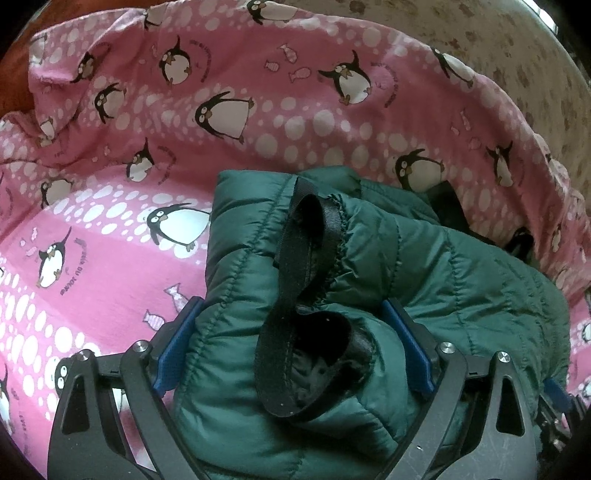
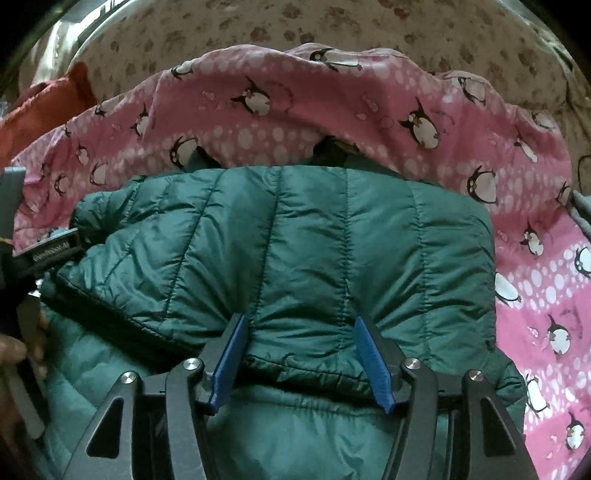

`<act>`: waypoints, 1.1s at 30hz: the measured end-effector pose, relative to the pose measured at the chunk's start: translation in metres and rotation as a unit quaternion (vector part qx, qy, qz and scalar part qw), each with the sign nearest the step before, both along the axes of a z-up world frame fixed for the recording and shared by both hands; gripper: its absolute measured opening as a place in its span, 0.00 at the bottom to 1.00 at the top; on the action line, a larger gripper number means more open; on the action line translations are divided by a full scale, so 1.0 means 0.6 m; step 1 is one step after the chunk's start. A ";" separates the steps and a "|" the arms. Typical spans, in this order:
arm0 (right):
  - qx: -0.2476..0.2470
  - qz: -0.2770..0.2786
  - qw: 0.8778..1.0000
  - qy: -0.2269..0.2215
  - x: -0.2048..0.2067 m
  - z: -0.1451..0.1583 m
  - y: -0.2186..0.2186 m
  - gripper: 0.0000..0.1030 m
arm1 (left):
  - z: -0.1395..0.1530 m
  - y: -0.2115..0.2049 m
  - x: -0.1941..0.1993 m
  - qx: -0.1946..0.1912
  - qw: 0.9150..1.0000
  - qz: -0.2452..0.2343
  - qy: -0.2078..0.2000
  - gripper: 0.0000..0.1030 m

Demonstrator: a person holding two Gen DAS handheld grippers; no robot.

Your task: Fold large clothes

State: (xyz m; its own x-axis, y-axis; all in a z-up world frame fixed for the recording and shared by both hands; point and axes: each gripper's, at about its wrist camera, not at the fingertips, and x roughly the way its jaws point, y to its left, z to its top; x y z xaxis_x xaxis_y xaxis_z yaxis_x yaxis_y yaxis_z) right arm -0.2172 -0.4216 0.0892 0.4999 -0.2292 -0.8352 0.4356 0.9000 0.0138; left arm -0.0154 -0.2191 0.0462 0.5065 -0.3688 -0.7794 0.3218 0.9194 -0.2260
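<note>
A dark green quilted jacket (image 1: 443,277) lies folded on a pink penguin blanket (image 1: 258,92). In the left wrist view its end, with a black strap loop (image 1: 295,258) and a dark opening, fills the gap between the blue pads (image 1: 173,350). My left gripper (image 1: 291,302) stands wide open around it. In the right wrist view the jacket (image 2: 295,229) lies with one layer folded over another. My right gripper (image 2: 300,319) is shut on a puckered bunch of that top layer near its front edge.
The pink blanket (image 2: 369,110) is rumpled into a ridge behind the jacket. Beyond it lies a beige paw-print sheet (image 2: 332,26), with an orange cloth (image 2: 48,107) at the far left. A person's hand (image 2: 22,350) and grey gripper hardware (image 2: 48,254) sit at the left edge.
</note>
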 end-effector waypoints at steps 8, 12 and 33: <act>0.017 -0.018 0.999 -0.032 -0.095 0.058 -0.023 0.56 | 0.052 0.051 -0.022 -0.003 1.000 0.013 -0.008 0.92; 0.009 -0.035 0.999 -0.016 -0.138 0.059 -0.038 0.56 | 0.074 0.061 -0.058 0.017 0.999 0.003 -0.031 0.92; 0.033 -0.072 0.997 -0.001 -0.246 0.058 0.000 0.56 | 0.077 0.101 -0.241 0.055 0.996 -0.038 -0.057 0.92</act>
State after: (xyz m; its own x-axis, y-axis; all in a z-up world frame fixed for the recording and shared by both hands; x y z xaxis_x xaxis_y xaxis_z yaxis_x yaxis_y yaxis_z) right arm -0.3649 -0.4217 0.1240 0.4672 -0.2429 -0.8501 0.5598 0.8255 0.0718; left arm -0.1598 -0.1586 0.0924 0.5680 -0.3253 -0.7560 0.4099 0.9083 -0.0829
